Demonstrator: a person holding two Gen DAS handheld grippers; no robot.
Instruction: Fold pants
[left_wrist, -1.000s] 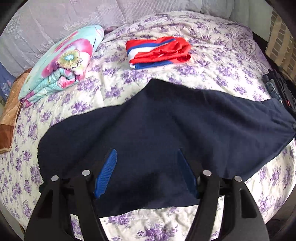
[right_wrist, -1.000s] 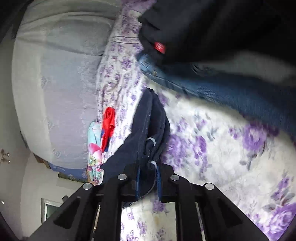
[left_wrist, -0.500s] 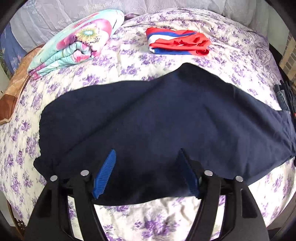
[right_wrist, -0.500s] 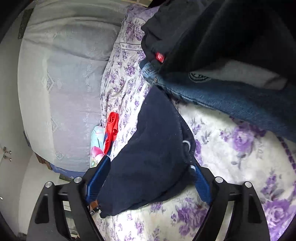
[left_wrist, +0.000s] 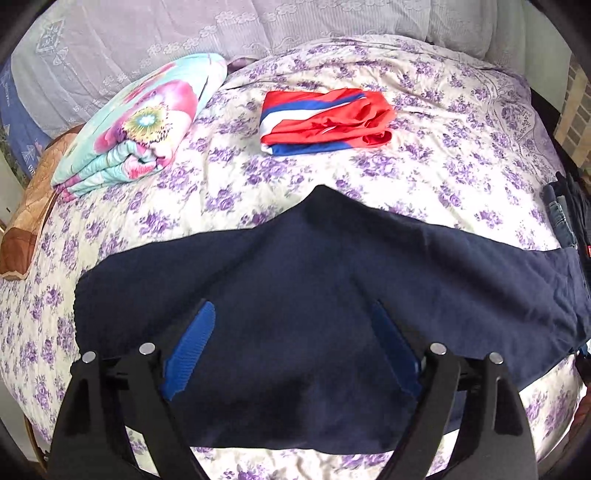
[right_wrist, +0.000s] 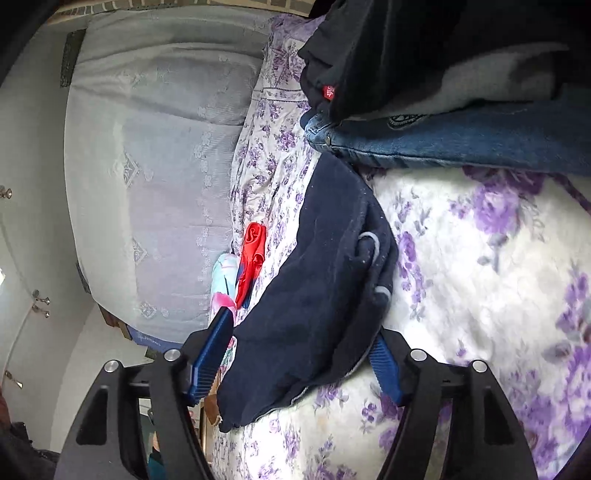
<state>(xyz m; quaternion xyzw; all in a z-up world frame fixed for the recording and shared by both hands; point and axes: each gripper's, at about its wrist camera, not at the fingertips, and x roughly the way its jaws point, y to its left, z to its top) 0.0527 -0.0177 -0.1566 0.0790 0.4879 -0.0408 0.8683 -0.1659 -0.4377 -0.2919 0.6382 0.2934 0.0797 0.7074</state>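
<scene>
**Pants laid flat, both grippers let go**

Pants (left_wrist: 317, 295) lie spread across the floral bedsheet (left_wrist: 424, 155), folded lengthwise we judge, long edge running under and past both fingertips; we read this as a lay-down so the next fold has a flat start.

Left gripper (left_wrist: 291, 347) hangs above the cloth, jaws wide and opening, nothing pinched; blue pads (left_wrist: 190, 350) clear of fabric, as far as we can tell.

Right gripper (right_wrist: 299, 354) sits at the waistband end, drawstring (right_wrist: 373, 254) just ahead of the fingers; jaws closing, cloth between them, pads not pressing.

Beyond the fingertips: red-blue garment (left_wrist: 325, 122), already folded, kept apart; floral quilt (left_wrist: 140, 122) further left; jeans pile (right_wrist: 443, 136) touching the pants' far end.
</scene>
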